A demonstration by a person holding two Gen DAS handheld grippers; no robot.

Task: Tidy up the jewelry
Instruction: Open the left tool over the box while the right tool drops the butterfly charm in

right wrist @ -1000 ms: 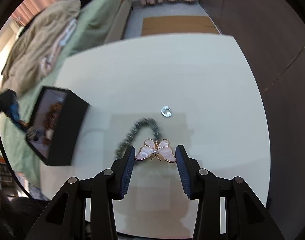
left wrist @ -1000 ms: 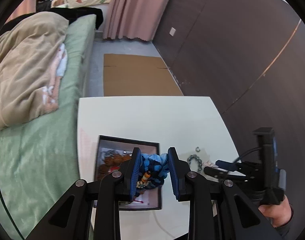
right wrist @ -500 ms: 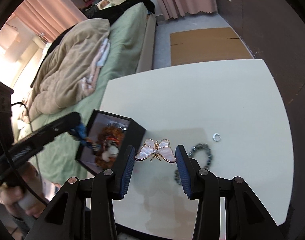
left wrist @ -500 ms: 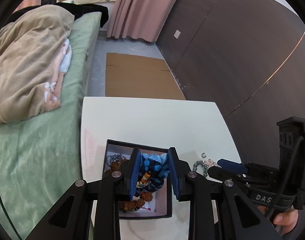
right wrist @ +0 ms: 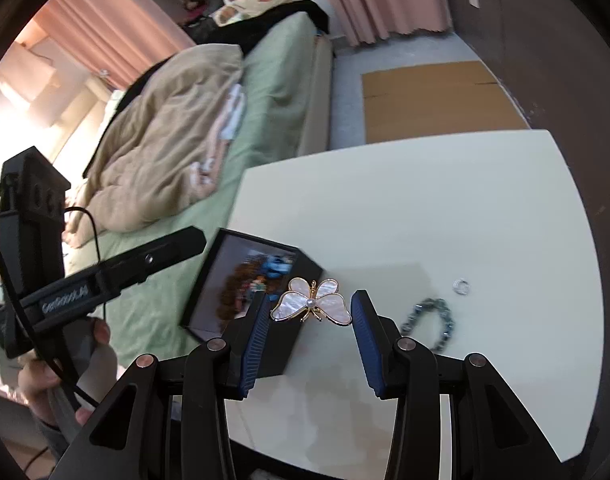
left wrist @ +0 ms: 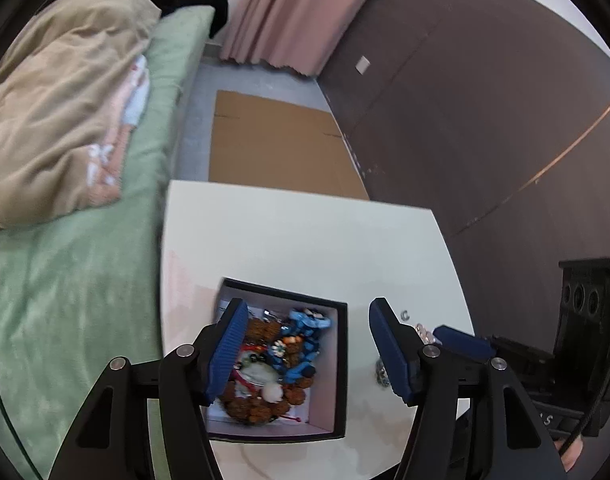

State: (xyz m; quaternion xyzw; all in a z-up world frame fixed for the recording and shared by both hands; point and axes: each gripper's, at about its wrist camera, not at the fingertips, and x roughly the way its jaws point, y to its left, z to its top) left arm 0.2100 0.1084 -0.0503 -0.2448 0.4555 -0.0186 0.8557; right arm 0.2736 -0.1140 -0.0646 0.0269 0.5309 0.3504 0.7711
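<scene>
A black jewelry box point(left wrist: 341, 364) with a white lining stands near the table's left edge; it also shows in the right wrist view point(right wrist: 209, 280). It holds brown beads and a blue beaded piece point(left wrist: 305, 336). My left gripper point(left wrist: 309, 352) is open and empty above the box. My right gripper point(right wrist: 311, 312) is shut on a pearly butterfly brooch point(right wrist: 311, 304), held in the air just right of the box. A grey bead bracelet point(right wrist: 429, 324) and a small silver ring point(right wrist: 461, 286) lie on the white table point(right wrist: 445, 220).
A green bed point(left wrist: 65, 280) with a beige quilt runs along the table's left side. Flat cardboard point(left wrist: 273, 144) lies on the floor beyond the table. A dark wall point(left wrist: 485, 100) stands to the right. The ring point(left wrist: 404, 314) lies right of the box.
My left gripper has opened and the blue beaded piece now lies in the box. My right gripper has carried the butterfly brooch left, close to the box.
</scene>
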